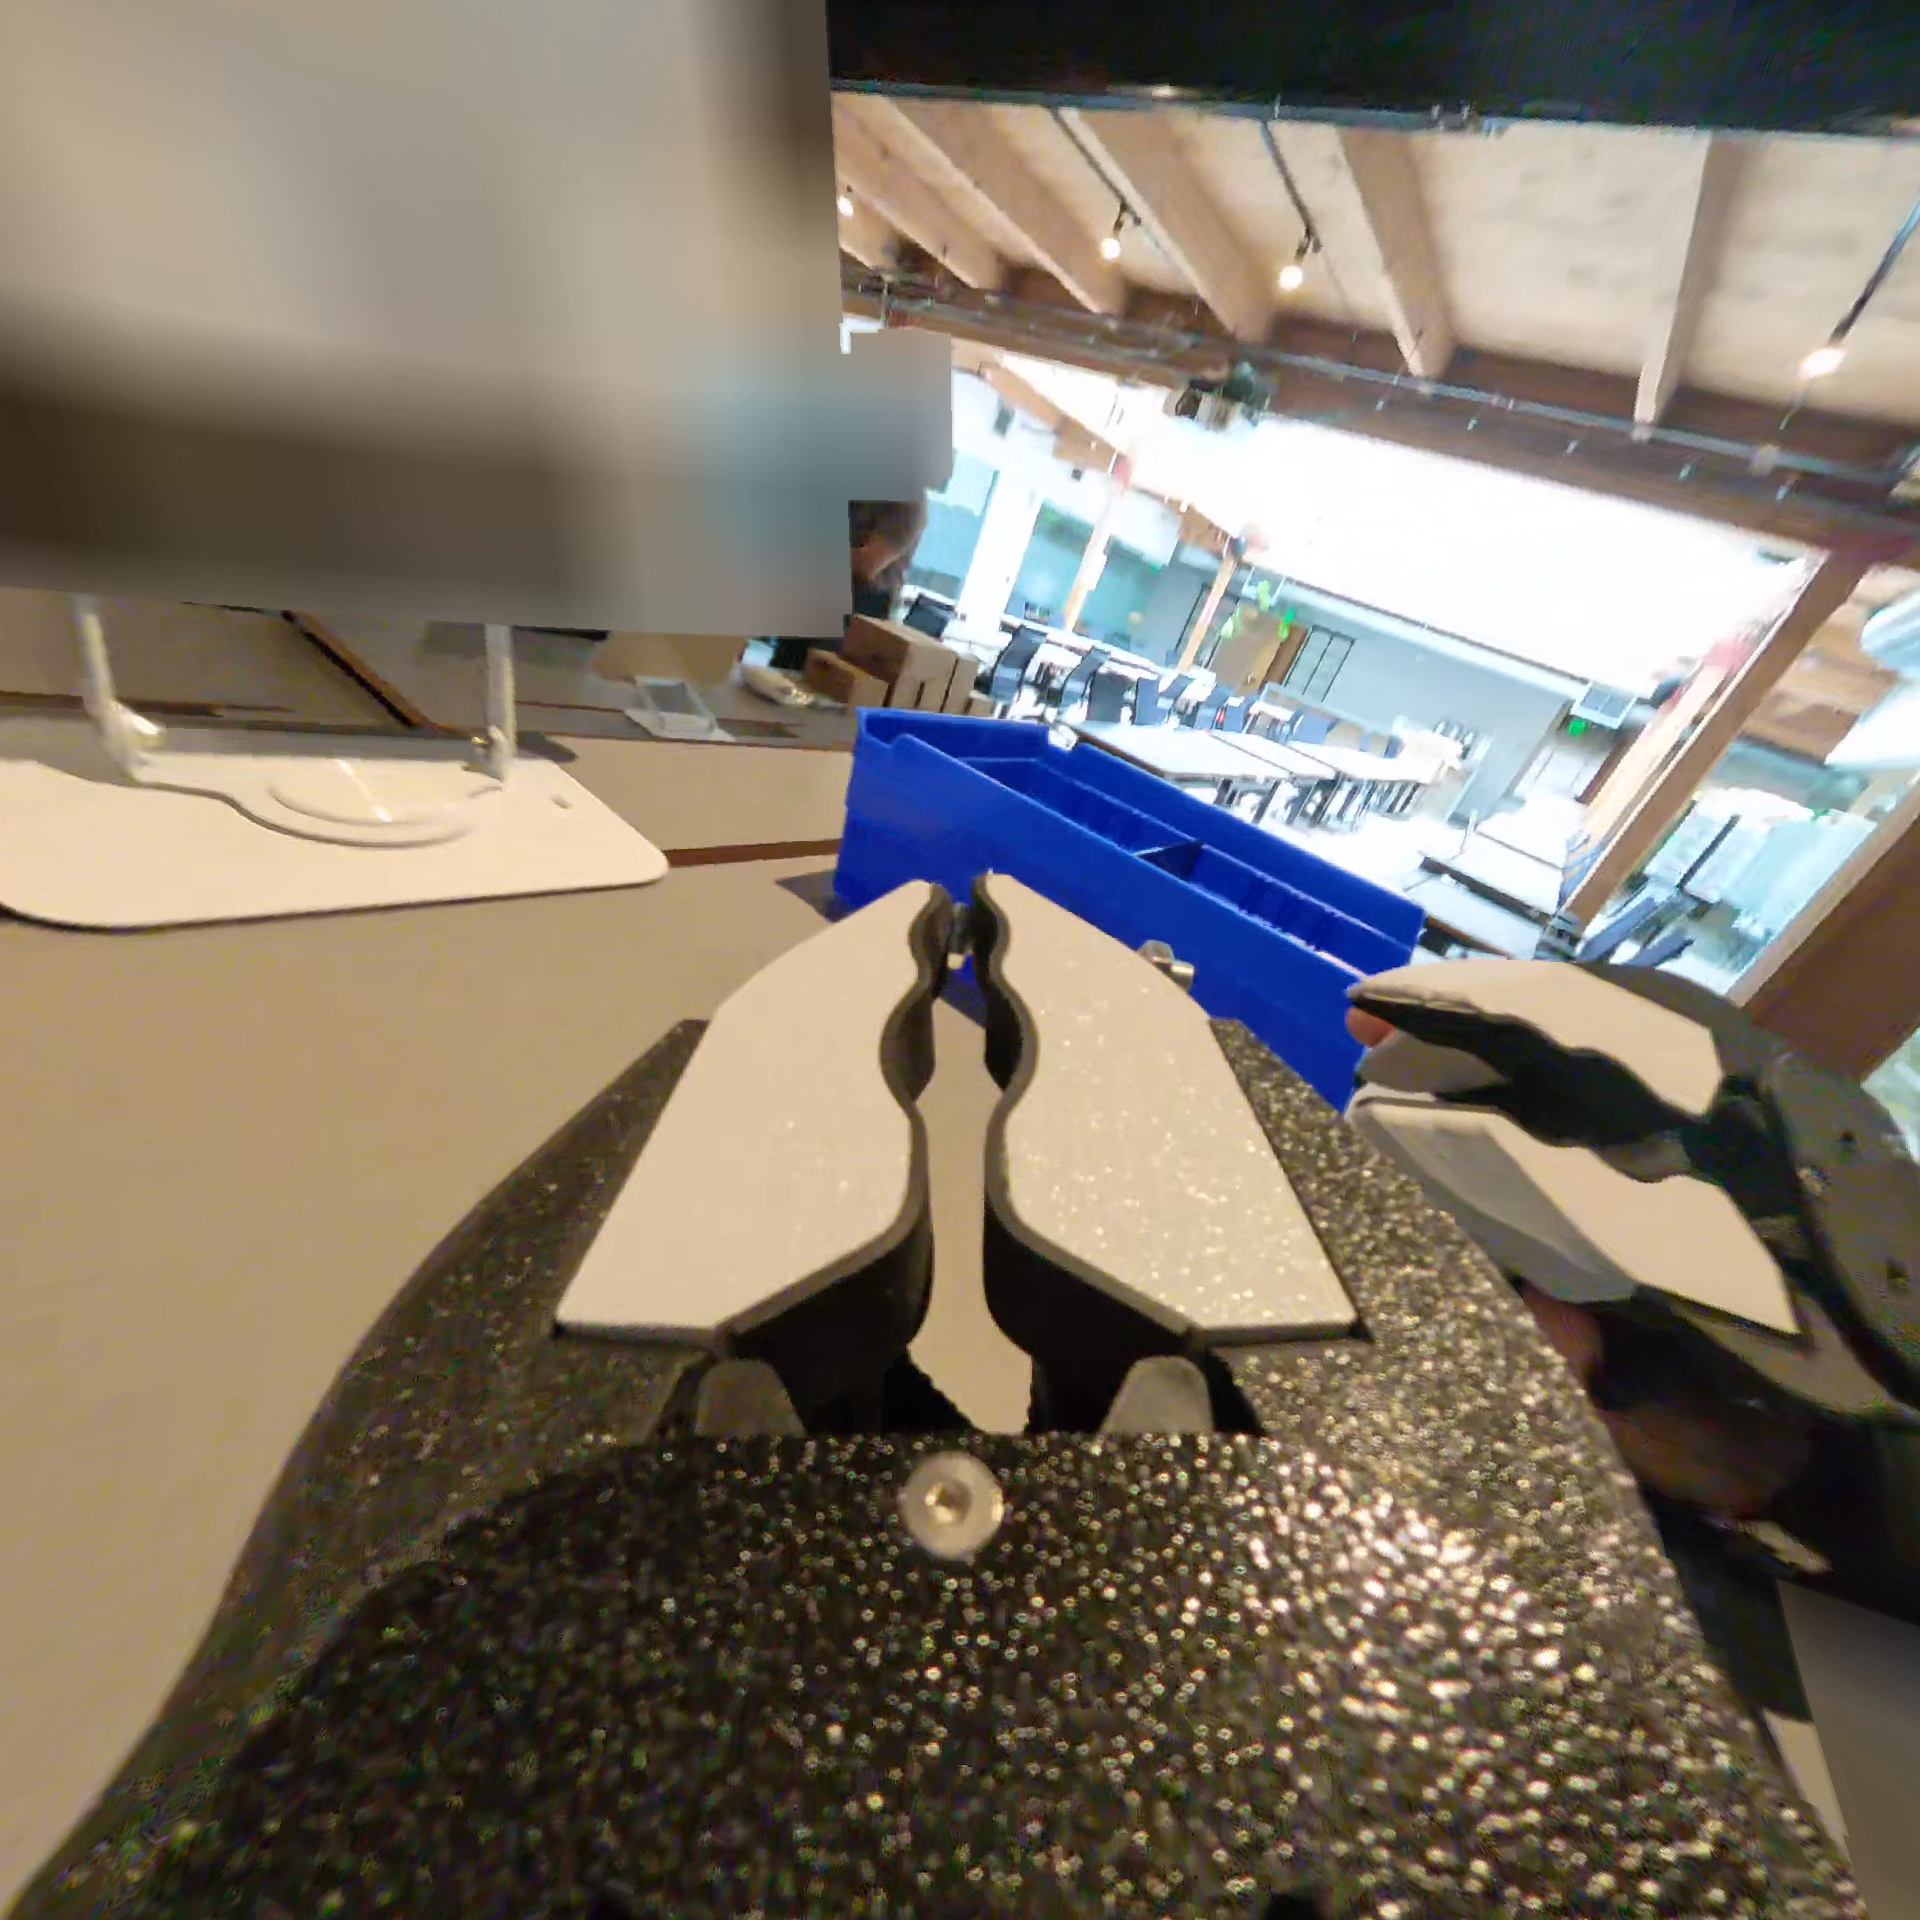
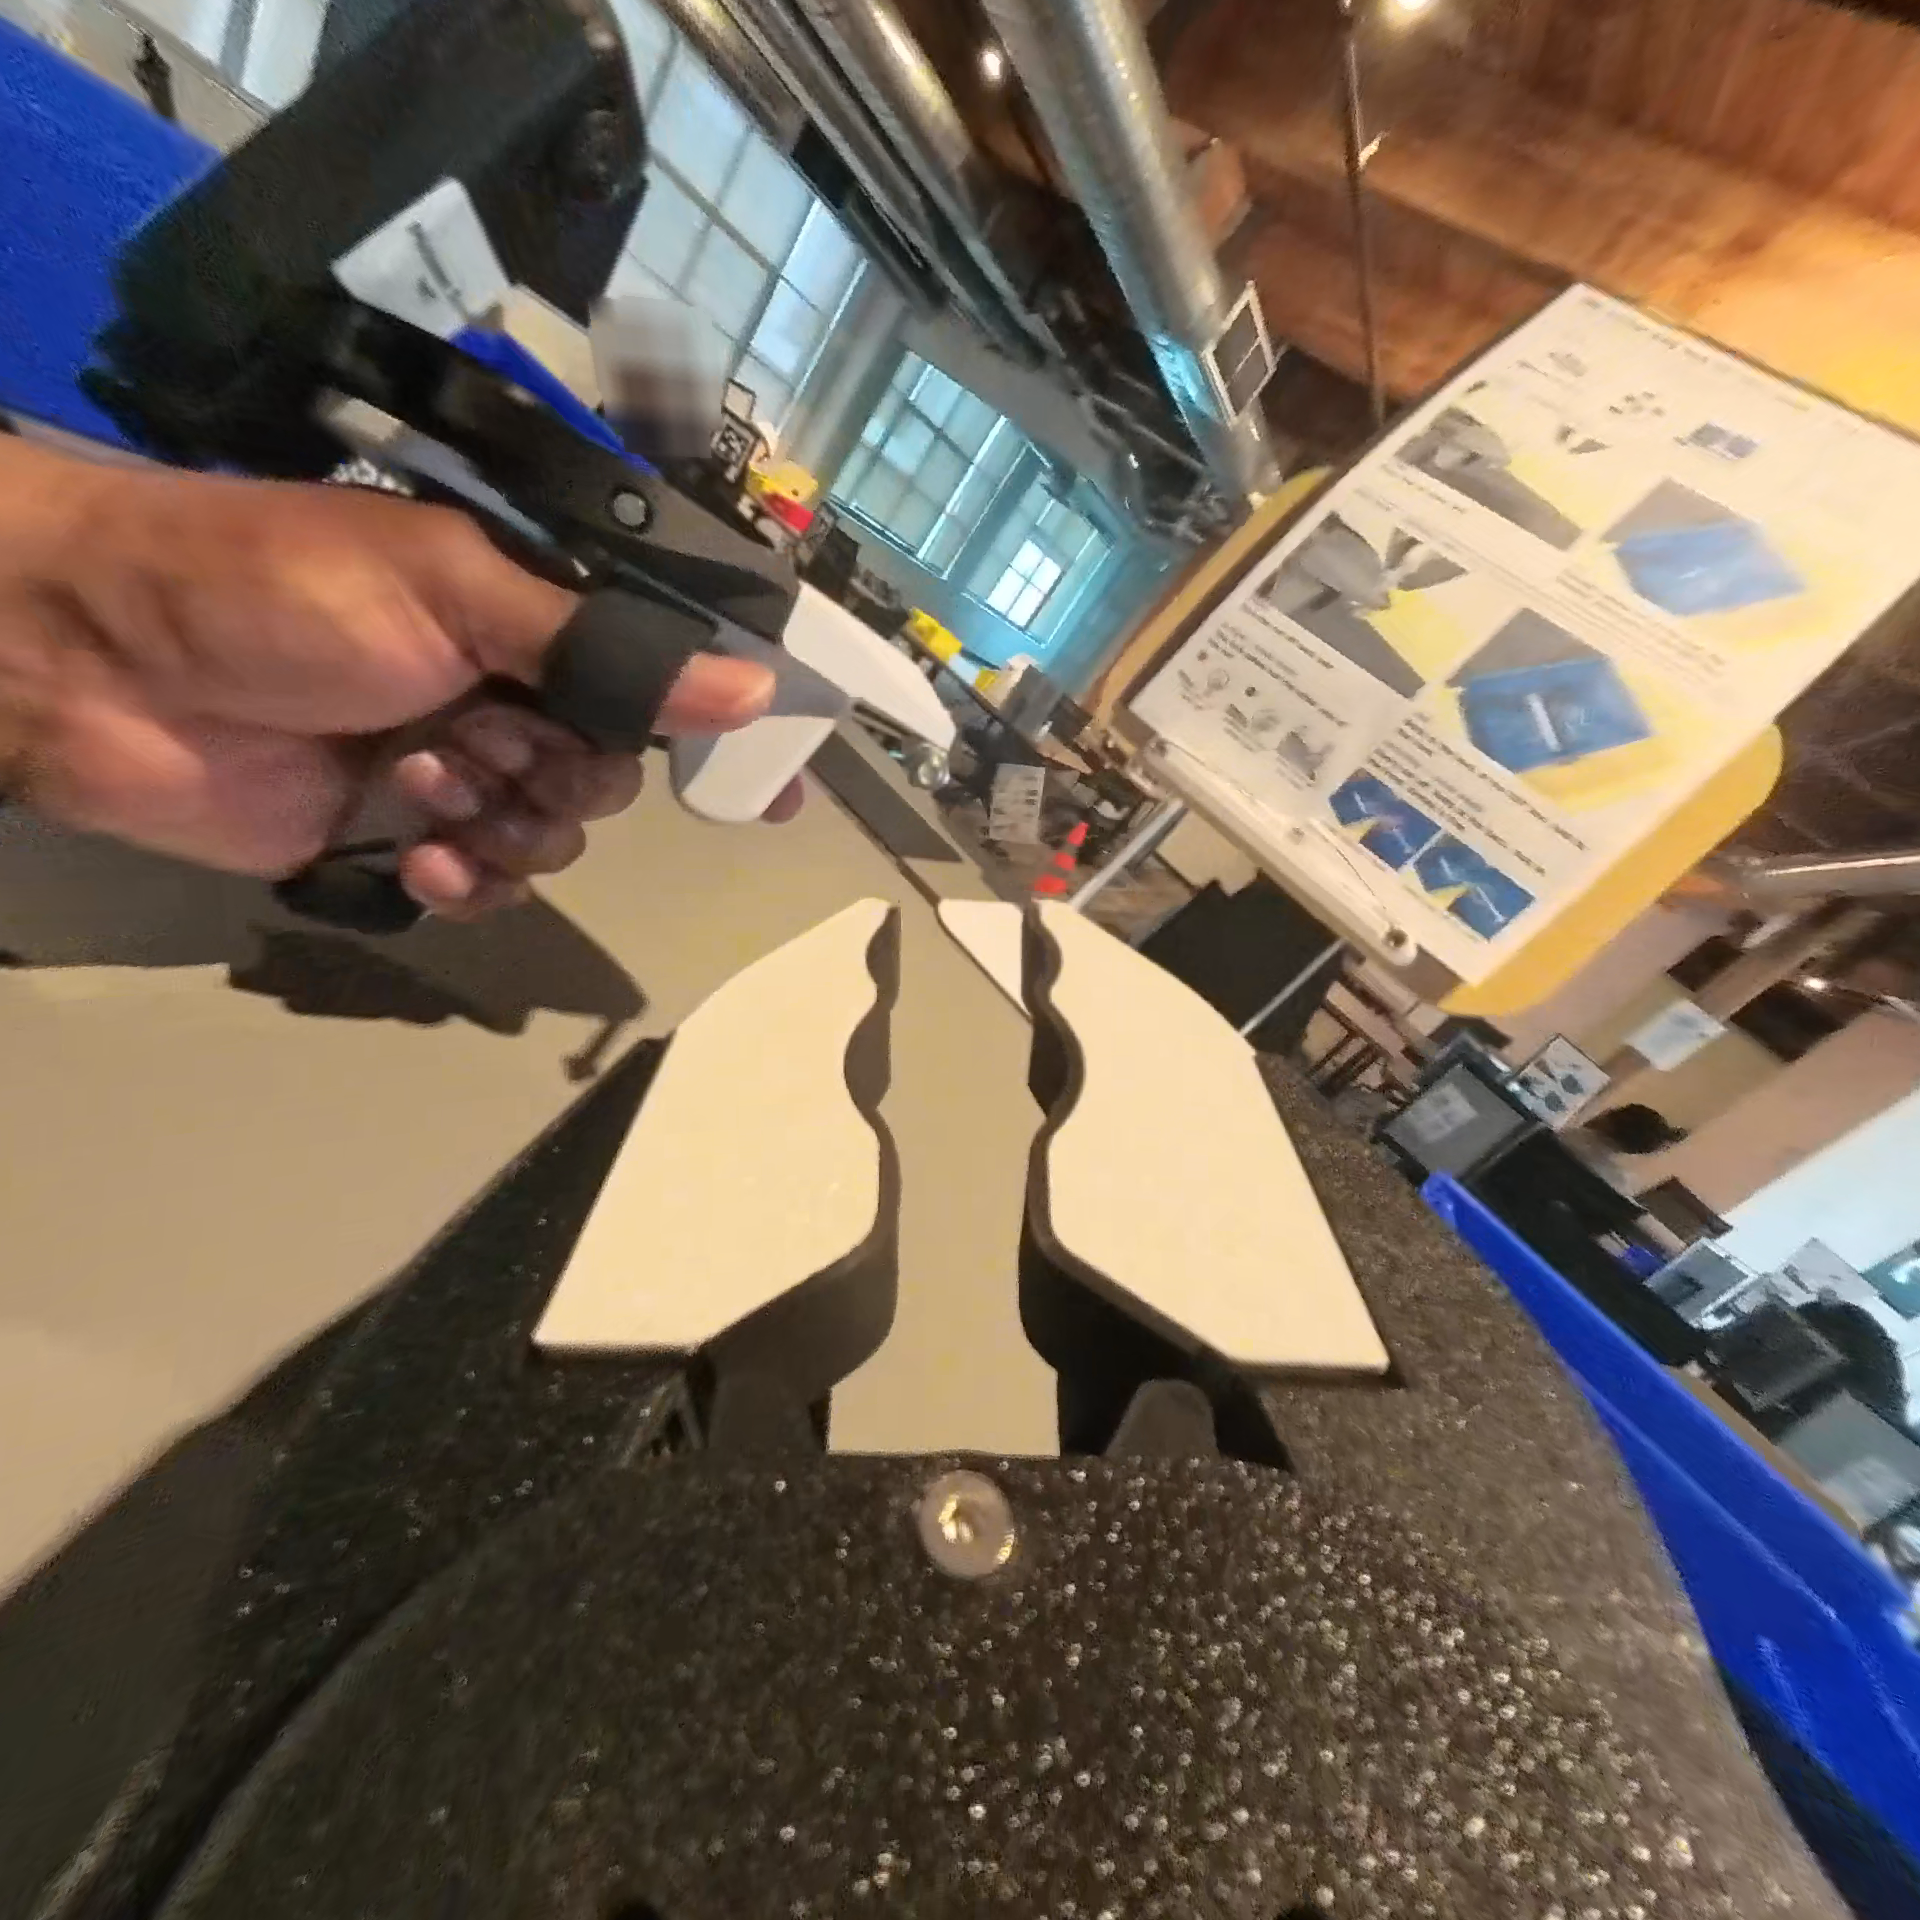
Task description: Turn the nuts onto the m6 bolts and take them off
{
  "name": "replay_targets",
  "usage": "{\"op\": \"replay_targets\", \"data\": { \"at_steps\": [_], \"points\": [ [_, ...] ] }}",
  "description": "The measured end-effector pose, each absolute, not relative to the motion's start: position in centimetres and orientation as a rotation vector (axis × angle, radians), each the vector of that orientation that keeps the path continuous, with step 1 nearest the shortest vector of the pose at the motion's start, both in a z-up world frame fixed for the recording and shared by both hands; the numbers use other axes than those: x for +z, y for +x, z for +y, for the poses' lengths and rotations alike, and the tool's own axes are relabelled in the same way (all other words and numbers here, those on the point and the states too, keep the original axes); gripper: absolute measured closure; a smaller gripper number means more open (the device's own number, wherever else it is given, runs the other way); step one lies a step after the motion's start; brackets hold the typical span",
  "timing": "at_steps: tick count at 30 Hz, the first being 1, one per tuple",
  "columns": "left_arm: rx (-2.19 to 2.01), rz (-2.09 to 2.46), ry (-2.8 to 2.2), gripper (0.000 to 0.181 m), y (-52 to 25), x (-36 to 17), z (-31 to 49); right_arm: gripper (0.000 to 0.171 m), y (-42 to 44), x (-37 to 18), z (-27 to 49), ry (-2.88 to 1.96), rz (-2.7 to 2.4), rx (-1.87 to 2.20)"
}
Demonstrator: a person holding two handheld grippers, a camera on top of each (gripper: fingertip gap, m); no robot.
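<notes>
Pinching a small metal piece (image 1: 958, 928), seemingly a bolt or nut, the left tool (image 1: 961, 914) hovers near the blue bin (image 1: 1143, 883) at 12 o'clock. The right tool (image 2: 961, 914) is released, empty above the grey bench (image 2: 208, 1143), with the bin's rim at 4 o'clock.

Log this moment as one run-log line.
left claw: shut on small metal part | right claw: open, empty | blue bin: on table beyond left claw

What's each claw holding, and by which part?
Left claw pinches a small metal part at its tips; bolt or nut unclear. Right claw is open, empty.
</notes>
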State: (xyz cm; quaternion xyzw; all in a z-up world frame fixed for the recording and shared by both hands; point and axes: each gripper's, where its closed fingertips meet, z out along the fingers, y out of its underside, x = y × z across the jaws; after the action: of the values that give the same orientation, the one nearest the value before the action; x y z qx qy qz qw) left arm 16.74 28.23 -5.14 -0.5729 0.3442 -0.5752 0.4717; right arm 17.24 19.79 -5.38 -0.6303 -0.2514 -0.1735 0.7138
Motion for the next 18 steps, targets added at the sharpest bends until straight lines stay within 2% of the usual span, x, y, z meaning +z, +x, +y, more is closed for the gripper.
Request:
{"op": "replay_targets", "data": {
  "at_steps": [4, 18],
  "points": [
    [-1.420, 0.836, -1.402, 0.178, 17.7, -7.1, 26.1, 0.148, 17.9, -7.0, 20.2, -1.461, -0.570, -0.381],
    [-1.360, 0.945, -1.383, 0.177, 18.3, -7.4, 24.1, 0.145, 16.9, -7.7, 21.1, -1.492, -0.594, -0.368]
  ]
}}
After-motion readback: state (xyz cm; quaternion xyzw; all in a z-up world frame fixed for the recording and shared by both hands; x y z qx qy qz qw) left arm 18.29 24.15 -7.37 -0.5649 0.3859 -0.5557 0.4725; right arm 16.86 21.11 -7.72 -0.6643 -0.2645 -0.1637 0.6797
